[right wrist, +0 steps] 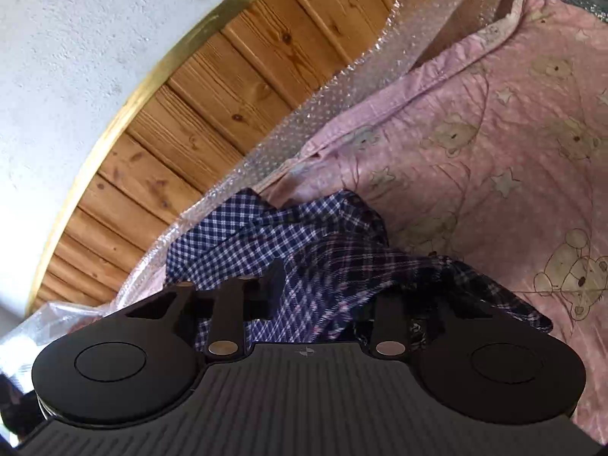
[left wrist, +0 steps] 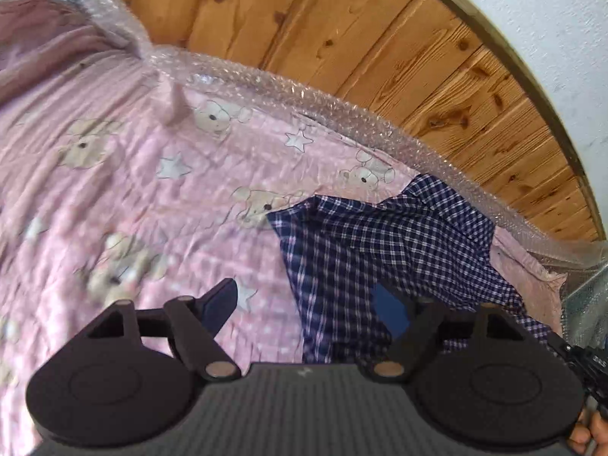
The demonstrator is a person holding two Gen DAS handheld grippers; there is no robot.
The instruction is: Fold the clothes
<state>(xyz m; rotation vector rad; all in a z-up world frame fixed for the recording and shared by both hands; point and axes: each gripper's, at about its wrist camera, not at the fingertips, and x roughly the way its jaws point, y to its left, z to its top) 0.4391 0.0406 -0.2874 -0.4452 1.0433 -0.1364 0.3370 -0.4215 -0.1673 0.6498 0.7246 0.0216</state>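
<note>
Below us, our left tool (left wrist: 304, 304) is tilted over the bed with its jaws spread wide and nothing between them; one finger (left wrist: 218, 306) hangs above the pink sheet (left wrist: 144, 197), the other finger (left wrist: 391, 313) with its blue pad lies over the checked cloth. At the lower right of that view a bit of a hand (left wrist: 587, 431) shows on the grip.

Our right tool (right wrist: 326, 296) leans the other way, jaws also released and wide apart, with its left finger (right wrist: 271, 285) dark against the fabric; the right finger is buried in folds, so we cannot tell whether it touches cloth.

We count one garment: a navy and white checked shirt (left wrist: 387, 243), crumpled and unfolded, bunched in ridges near the bed's edge (right wrist: 304, 250). It lies on the one pink sheet printed with bears and stars. Just beside the shirt runs a band of bubble wrap (left wrist: 342, 110) along the bed's edge, and beyond it we see wooden boards (left wrist: 342, 30) and a white wall (right wrist: 76, 38).
</note>
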